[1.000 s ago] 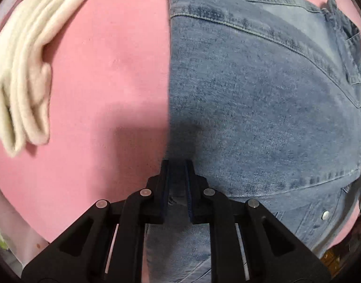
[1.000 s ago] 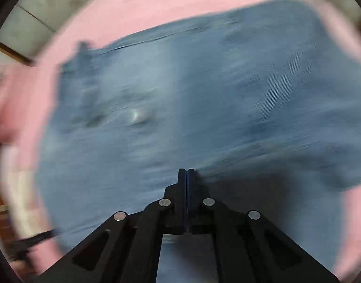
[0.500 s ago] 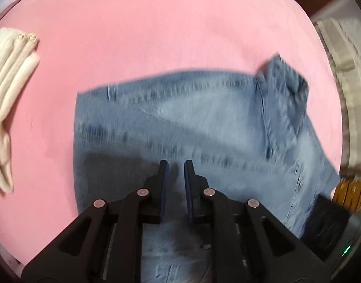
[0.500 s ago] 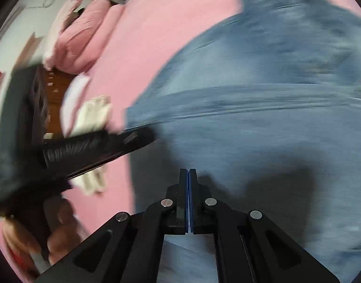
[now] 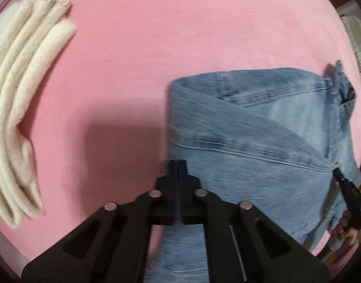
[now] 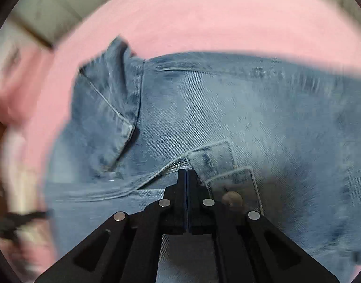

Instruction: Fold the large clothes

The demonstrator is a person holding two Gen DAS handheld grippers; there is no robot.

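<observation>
Folded blue jeans lie on the pink bed sheet; they also fill the right wrist view, with pocket, belt loops and a metal button showing. My left gripper is shut at the jeans' left edge, over the denim; no cloth shows between its fingers. My right gripper is shut, its tips at the waistband by the belt loops; whether cloth is pinched I cannot tell. The right gripper's tip shows in the left wrist view at the jeans' right edge.
A folded cream fluffy garment lies on the sheet at the left. Pale tiled floor shows beyond the bed's far edge. A light folded pile sits at the far right.
My left gripper has shut and shifted left to the jeans' left edge. The right wrist view has swung back over the waistband. The jeans lie folded smaller.
</observation>
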